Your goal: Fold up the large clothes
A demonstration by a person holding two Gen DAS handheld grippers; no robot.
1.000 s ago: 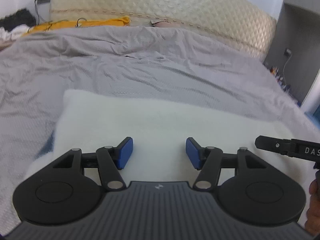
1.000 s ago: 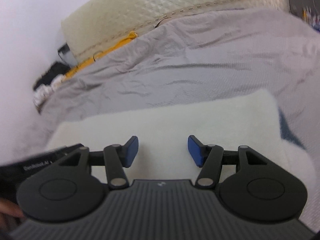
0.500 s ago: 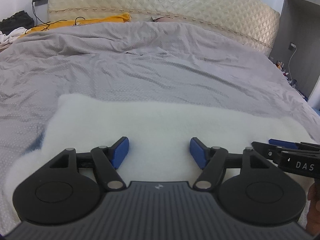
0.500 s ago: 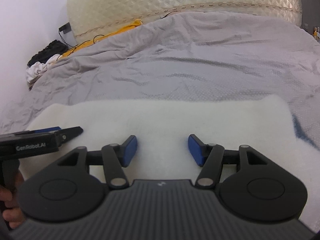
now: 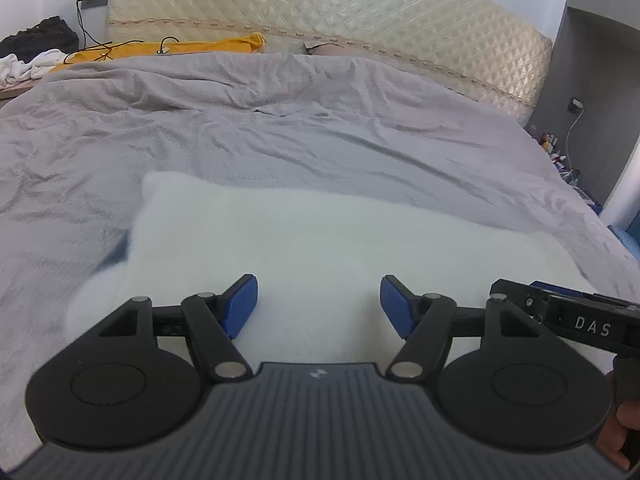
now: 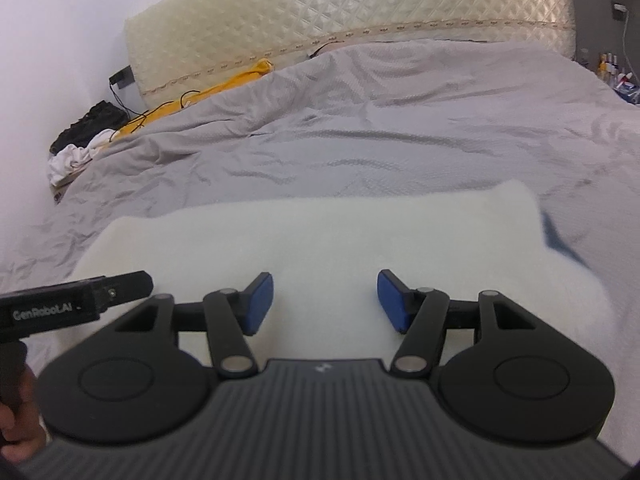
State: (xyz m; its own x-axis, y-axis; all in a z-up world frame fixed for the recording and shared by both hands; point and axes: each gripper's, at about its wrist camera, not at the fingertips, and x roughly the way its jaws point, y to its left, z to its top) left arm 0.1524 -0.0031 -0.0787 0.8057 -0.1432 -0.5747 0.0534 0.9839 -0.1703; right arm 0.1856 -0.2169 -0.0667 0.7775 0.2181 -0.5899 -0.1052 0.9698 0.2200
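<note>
A thick white fleece garment [image 5: 320, 240] lies folded into a broad rectangle on the grey duvet [image 5: 280, 140], near the front of the bed. My left gripper [image 5: 318, 304] hovers open over its near left part, nothing between the blue pads. My right gripper [image 6: 326, 302] is open above the near right part of the same white garment [image 6: 320, 240], also with nothing in it. Each gripper shows in the other's view: the right one [image 5: 580, 320] at the right edge, the left one [image 6: 80, 300] at the left edge, side by side.
A sliver of blue cloth [image 5: 116, 256] peeks from under the garment's left end. A cream quilted headboard [image 5: 360, 20] stands at the back, with a yellow cloth and cables [image 5: 180, 46] before it. Dark and white clothes [image 5: 36, 48] are piled far left; a grey cabinet [image 5: 592, 100] stands right.
The left gripper's jaws have spread a little wider. Both grippers drifted back and then forward over the garment, and the right view has tilted slightly. The garment lies as before.
</note>
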